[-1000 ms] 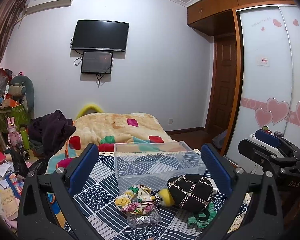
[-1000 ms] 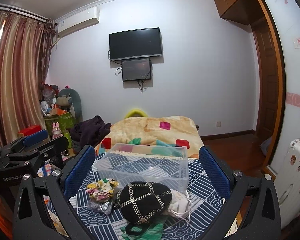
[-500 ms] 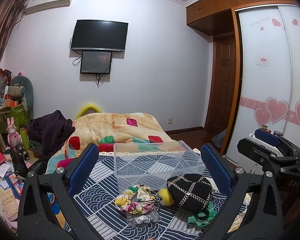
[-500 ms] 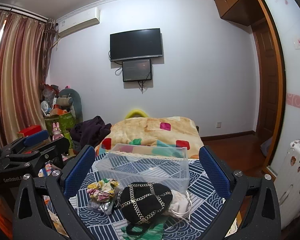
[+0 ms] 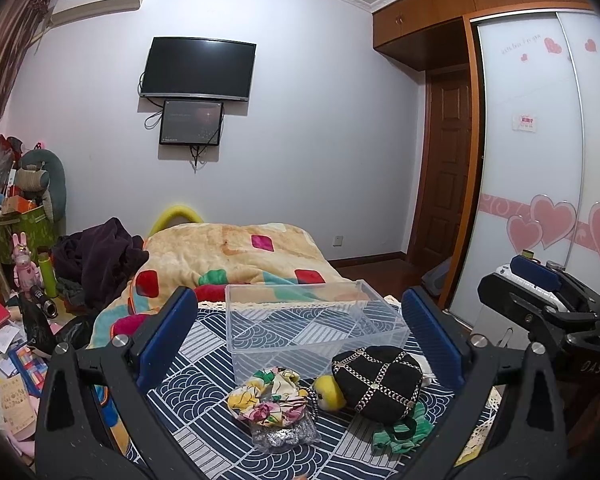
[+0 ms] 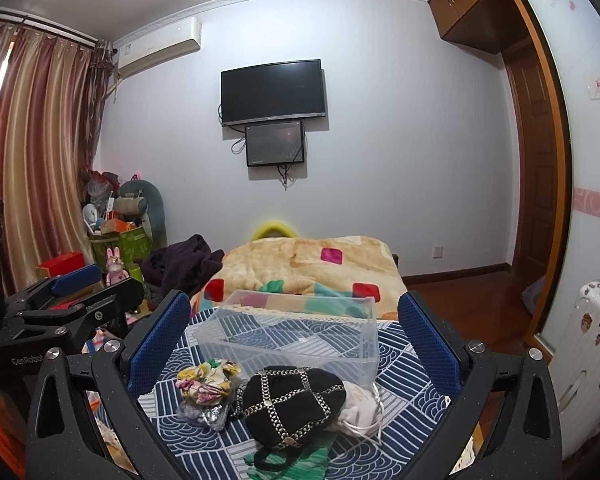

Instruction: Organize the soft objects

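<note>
A clear plastic box [image 5: 312,328] [image 6: 300,336] stands empty on a blue wave-patterned cloth [image 5: 204,364]. In front of it lie a floral fabric piece [image 5: 266,396] [image 6: 206,380], a silver glittery item [image 5: 286,434], a small yellow plush [image 5: 328,394], a black chain-trimmed hat [image 5: 376,380] [image 6: 292,400], a green cloth [image 5: 400,430] [image 6: 292,464] and a white drawstring pouch [image 6: 358,410]. My left gripper [image 5: 300,328] is open and empty, held above the pile. My right gripper [image 6: 294,332] is open and empty, also above it. Each gripper shows at the edge of the other's view.
A bed with an orange patchwork blanket [image 5: 236,256] lies behind the box. Dark clothes [image 5: 100,256] and clutter [image 5: 16,320] sit at the left. A wardrobe with heart decals [image 5: 540,200] and a white suitcase [image 6: 592,340] are at the right.
Both grippers have barely drifted. Nothing on the cloth has moved.
</note>
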A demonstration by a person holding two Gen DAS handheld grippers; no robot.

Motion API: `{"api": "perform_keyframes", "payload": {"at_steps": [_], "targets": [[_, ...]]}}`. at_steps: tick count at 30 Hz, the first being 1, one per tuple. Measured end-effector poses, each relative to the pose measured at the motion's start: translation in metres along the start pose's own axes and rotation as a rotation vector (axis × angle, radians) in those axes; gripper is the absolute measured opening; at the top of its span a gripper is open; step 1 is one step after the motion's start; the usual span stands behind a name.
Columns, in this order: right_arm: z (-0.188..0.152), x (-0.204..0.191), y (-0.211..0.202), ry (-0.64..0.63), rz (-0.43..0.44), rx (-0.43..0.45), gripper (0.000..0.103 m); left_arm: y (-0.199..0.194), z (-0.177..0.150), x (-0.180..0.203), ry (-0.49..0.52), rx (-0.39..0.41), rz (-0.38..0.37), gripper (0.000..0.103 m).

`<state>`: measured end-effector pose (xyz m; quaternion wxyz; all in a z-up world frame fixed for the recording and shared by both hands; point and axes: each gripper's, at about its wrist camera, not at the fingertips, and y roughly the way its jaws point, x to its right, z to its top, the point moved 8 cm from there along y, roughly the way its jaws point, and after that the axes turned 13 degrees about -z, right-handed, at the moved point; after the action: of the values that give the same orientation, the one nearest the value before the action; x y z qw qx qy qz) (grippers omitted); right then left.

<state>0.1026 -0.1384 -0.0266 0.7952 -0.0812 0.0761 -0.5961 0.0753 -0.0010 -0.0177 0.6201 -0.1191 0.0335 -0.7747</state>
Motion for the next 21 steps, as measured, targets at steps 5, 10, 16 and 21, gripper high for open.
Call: {"api": "perform_keyframes", "payload": {"at_steps": [5, 10, 16, 21], "targets": [[0.0, 0.0, 0.0, 0.0, 0.0, 0.0, 0.103, 0.0, -0.001, 0.0, 0.0, -0.002, -0.001, 0.103], [0.0, 0.0, 0.0, 0.0, 0.0, -0.002, 0.103, 0.004, -0.004, 0.0, 0.005, -0.013, -0.005, 0.103], [-0.011, -0.001, 0.012, -0.027, -0.018, -0.05, 0.103, 0.023, -0.025, -0.005, -0.003, -0.089, -0.028, 0.103], [-0.041, -0.006, 0.03, -0.052, 0.039, -0.157, 0.103, 0.042, -0.058, -0.017, 0.011, -0.181, 0.008, 0.103]]}}
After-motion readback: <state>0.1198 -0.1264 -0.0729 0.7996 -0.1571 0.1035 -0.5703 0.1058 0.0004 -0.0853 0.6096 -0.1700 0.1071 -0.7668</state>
